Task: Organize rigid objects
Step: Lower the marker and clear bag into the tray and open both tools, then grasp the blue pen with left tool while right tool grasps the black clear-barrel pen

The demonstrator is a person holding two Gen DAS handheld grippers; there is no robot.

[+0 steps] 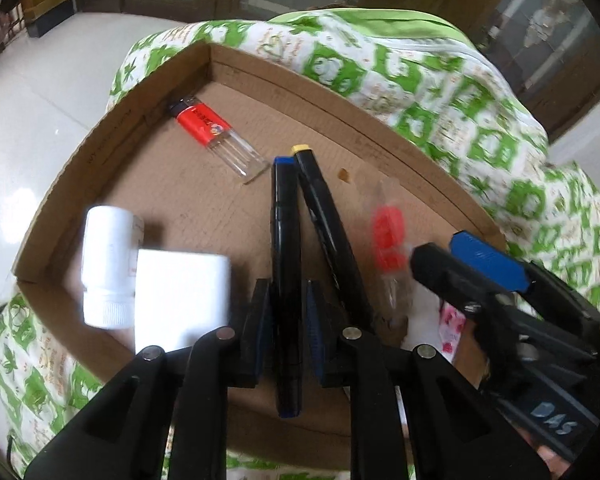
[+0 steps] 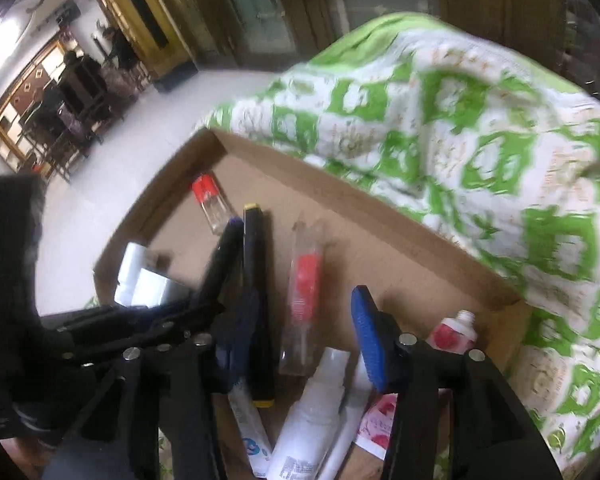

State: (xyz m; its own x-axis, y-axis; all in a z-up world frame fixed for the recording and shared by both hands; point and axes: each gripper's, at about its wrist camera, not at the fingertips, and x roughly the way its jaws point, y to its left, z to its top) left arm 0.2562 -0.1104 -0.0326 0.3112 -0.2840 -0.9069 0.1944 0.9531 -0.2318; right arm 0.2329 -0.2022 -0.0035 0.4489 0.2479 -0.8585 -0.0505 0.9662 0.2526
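A shallow cardboard tray (image 1: 100, 152) lies on a green-and-white cloth. My left gripper (image 1: 287, 336) is shut on a black marker with a blue cap (image 1: 286, 240), which points away along the tray floor. Beside it lies a black marker with a yellow cap (image 1: 324, 220) (image 2: 258, 300). My right gripper (image 2: 304, 344) (image 1: 440, 248) stands open over the tray. The yellow-capped marker and a clear tube with red filling (image 2: 304, 292) (image 1: 386, 240) lie between and below its fingers, untouched by the pads.
A red lighter (image 1: 208, 124) lies near the tray's far corner. Two white bottles (image 1: 108, 268) sit at the left. A white spray bottle (image 2: 312, 412), a rose-printed tube (image 2: 452, 332) and other tubes crowd the near right. The cloth (image 2: 460, 120) bulges behind the tray.
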